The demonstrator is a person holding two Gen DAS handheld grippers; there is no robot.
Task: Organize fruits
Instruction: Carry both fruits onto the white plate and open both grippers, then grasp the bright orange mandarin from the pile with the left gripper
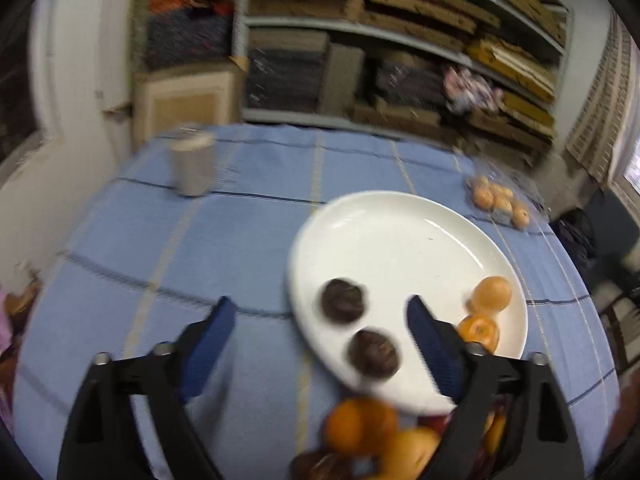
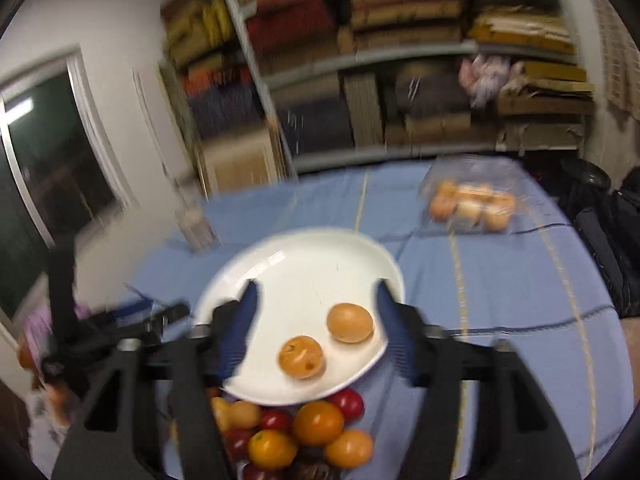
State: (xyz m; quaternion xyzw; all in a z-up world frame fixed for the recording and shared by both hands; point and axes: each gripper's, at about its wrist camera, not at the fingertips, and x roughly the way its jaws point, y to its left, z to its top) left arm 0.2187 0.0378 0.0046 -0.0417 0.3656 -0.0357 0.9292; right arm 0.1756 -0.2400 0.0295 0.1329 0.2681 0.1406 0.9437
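Hovering over white plate (image 1: pixel 384 240), both tongs spread and empty, fruit pile (image 2: pixel 304 432) nearby, steel cup (image 1: pixel 192 164) beyond

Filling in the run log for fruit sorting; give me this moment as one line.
left tool: open, empty | right tool: open, empty | round white plate: two dark brown fruits, two orange fruits | mixed fruit pile: near edge

Grey shelves (image 1: pixel 400 36) packed with folded cloth and flat boxes line the back wall — a dark window (image 2: pixel 48 168) sits in the white wall (image 2: pixel 120 12) beside them.
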